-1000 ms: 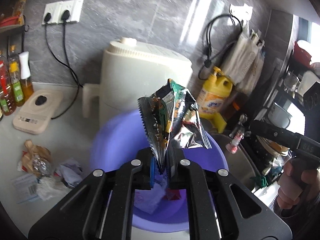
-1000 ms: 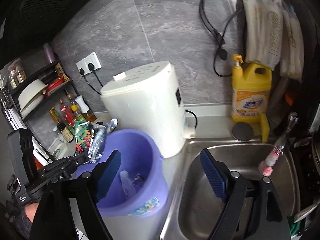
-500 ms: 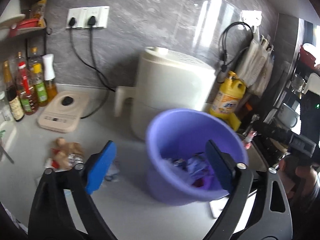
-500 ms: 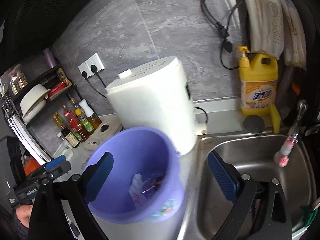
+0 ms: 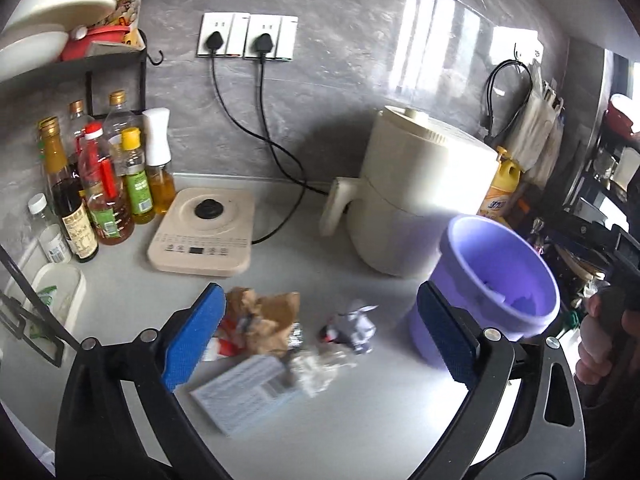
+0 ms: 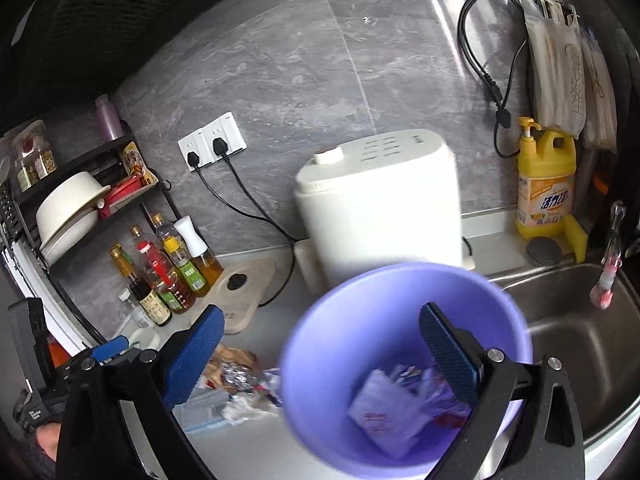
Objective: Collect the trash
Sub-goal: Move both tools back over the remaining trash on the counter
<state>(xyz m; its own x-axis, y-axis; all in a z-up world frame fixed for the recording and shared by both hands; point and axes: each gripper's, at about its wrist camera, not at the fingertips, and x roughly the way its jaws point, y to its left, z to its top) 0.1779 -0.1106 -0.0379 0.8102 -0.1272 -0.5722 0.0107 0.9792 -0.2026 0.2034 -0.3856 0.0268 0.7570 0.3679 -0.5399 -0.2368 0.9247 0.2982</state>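
Crumpled trash (image 5: 276, 332) between open jaws

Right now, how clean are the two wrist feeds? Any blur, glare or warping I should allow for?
Left wrist view: window glare streaks the grey wall, the purple bucket and paper trash are motion-smeared, and the edges bow from the fisheye. Right wrist view: the bucket rim and white appliance are smeared, the yellow detergent bottle stays fairly sharp, and the corners go dark.

Wide-open right tongs (image 6: 318, 346) above purple bucket (image 6: 316, 344) of wrappers (image 6: 394, 412).
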